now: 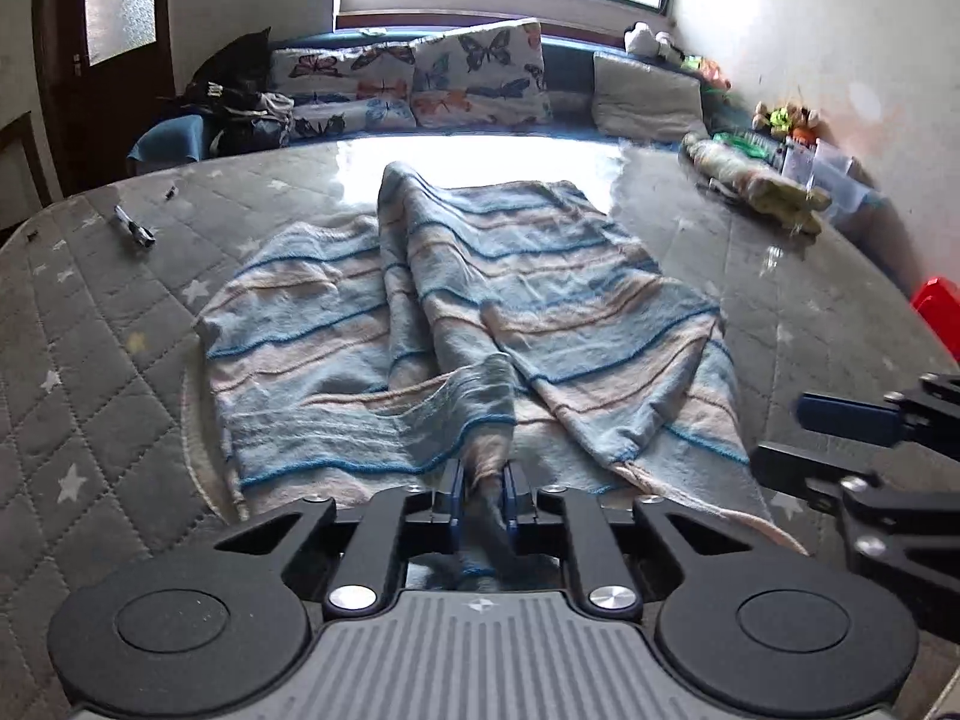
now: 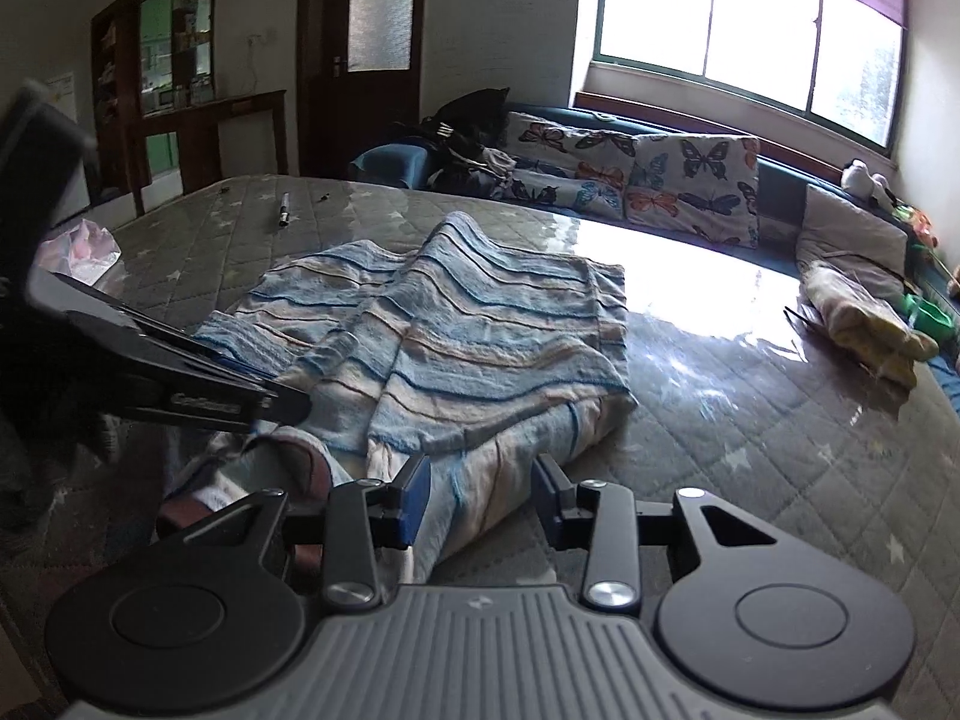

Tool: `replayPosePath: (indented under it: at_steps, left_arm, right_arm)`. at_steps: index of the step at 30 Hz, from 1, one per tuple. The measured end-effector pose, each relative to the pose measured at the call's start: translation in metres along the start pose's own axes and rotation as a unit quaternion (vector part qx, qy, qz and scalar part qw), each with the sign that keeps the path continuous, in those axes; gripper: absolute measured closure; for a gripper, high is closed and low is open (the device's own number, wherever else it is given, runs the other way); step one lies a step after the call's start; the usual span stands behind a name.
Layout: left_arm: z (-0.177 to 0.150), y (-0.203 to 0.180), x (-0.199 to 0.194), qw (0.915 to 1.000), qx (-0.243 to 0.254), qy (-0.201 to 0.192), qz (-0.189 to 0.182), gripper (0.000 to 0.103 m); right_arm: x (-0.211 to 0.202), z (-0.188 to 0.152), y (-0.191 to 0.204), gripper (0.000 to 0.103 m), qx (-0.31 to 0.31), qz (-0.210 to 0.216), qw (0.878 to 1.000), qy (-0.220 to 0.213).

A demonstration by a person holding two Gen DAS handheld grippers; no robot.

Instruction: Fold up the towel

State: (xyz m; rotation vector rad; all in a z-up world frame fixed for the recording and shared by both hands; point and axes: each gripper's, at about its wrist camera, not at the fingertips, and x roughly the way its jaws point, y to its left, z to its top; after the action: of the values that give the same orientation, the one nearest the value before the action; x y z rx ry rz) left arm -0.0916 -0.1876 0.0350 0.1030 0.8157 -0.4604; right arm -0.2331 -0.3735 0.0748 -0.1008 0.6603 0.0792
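A blue and beige striped towel (image 1: 510, 300) lies rumpled on the grey quilted star-print surface (image 1: 90, 324), with a raised ridge running down its middle. My left gripper (image 1: 483, 492) is shut on a bunched near edge of the towel, which hangs slightly lifted. In the right wrist view the same towel (image 2: 480, 324) reaches down between the fingers of my right gripper (image 2: 483, 495). That gripper stands open around the near corner without pinching it. The left gripper (image 2: 288, 411) shows at the left, and the right gripper (image 1: 780, 435) shows open at the right edge.
A pen (image 1: 135, 228) lies at the far left of the surface. A yellowish cloth bundle (image 1: 756, 180) sits at the far right beside toys. Butterfly-print cushions (image 1: 420, 81) line the bench under the window. A pink bag (image 2: 84, 252) lies at the left edge.
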Motion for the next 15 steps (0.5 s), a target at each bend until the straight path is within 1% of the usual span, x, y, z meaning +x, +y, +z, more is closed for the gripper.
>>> replayPosePath:
  at_steps: [6, 11, 15]
  left_arm:
    - [-0.002, 0.012, -0.012, 0.9998, -0.016, -0.014, 0.0, 0.094]
    - [-0.006, 0.017, -0.009, 0.9998, -0.021, -0.007, 0.001, 0.094]
    - [-0.009, 0.017, -0.004, 0.9997, -0.023, -0.001, -0.001, 0.094]
  right_arm:
    - [0.025, 0.016, 0.011, 0.066, -0.013, 0.022, 1.0, 0.009]
    - [0.044, 0.024, 0.023, 0.066, -0.023, 0.043, 0.999, 0.019]
    - [0.06, 0.027, 0.028, 0.067, -0.032, 0.045, 0.998, 0.031]
